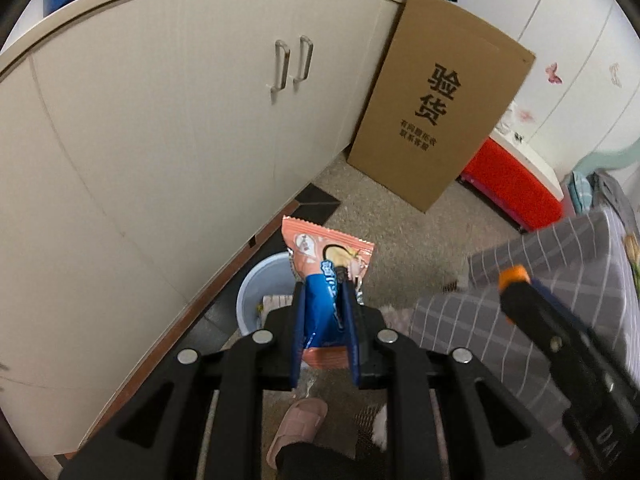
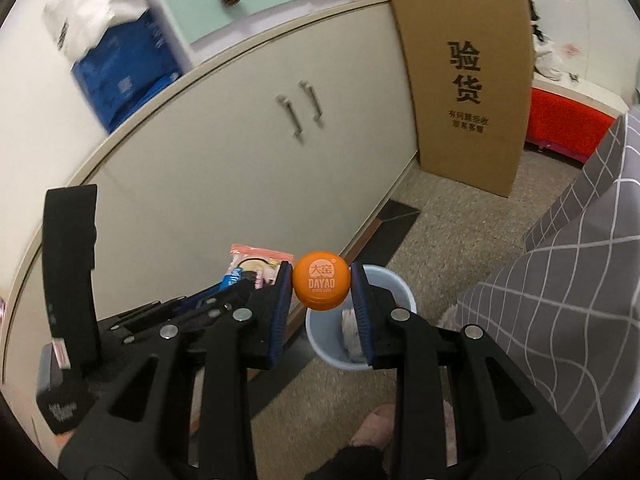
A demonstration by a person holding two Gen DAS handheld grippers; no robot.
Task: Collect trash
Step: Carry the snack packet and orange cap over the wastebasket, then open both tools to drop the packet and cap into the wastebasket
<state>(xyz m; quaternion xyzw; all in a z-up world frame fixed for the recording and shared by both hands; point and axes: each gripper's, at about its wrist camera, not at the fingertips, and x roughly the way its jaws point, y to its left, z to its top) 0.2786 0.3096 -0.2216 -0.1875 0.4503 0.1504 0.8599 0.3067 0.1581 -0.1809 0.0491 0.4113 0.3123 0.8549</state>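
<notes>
My left gripper (image 1: 324,280) is shut on a pink and blue snack wrapper (image 1: 326,252), held in the air above a light blue trash bin (image 1: 260,288) on the floor by the cabinet. My right gripper (image 2: 322,276) is shut on an orange DAYAO bottle cap (image 2: 321,280), held above the same bin (image 2: 396,292), which holds some crumpled trash. The wrapper (image 2: 256,266) and left gripper also show at the left in the right wrist view. The right gripper with the orange cap (image 1: 514,276) shows at the right in the left wrist view.
A beige cabinet (image 1: 180,120) with two metal handles stands left. A tall cardboard box (image 1: 440,100) leans at its far end, with a red box (image 1: 512,184) behind. A grey checked bedcover (image 2: 560,280) is right. A pink slipper (image 1: 296,428) lies on the floor.
</notes>
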